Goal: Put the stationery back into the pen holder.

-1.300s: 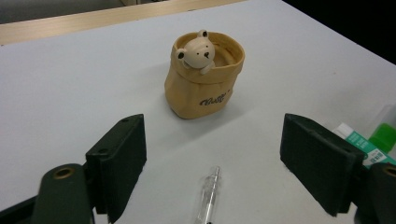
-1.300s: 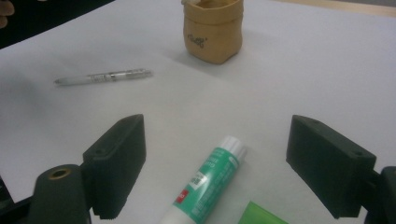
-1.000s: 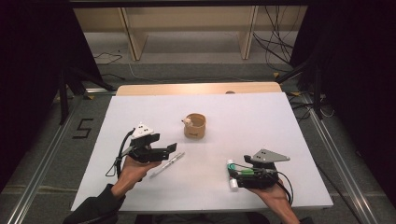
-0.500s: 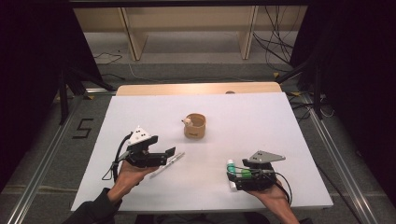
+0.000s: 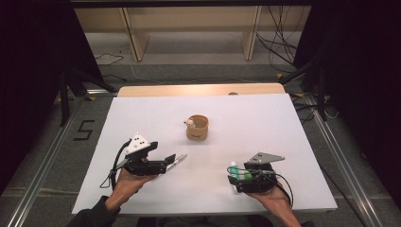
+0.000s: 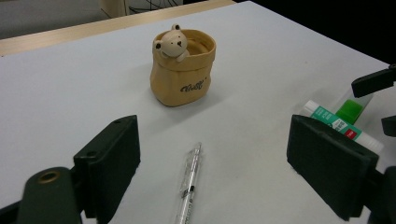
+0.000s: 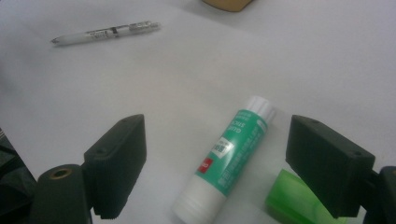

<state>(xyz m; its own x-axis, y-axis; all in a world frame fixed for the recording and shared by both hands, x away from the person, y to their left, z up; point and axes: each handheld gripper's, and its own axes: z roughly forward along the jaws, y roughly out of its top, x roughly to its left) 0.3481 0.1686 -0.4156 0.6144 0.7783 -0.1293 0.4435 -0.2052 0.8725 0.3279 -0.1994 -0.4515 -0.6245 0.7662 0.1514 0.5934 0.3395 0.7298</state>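
Left hand-held gripper straddling pen (end cut off), jaws apart

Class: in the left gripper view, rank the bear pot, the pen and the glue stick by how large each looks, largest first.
1. Bear pot, clearly largest.
2 and 3. Pen and glue stick: not ranked. The pen runs off the bottom edge and a finger hides part of the glue stick.

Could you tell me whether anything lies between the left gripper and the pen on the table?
Nothing visible does. The left gripper is open, its jaws on either side of the pen, with only bare table around it. The cup stands farther off.
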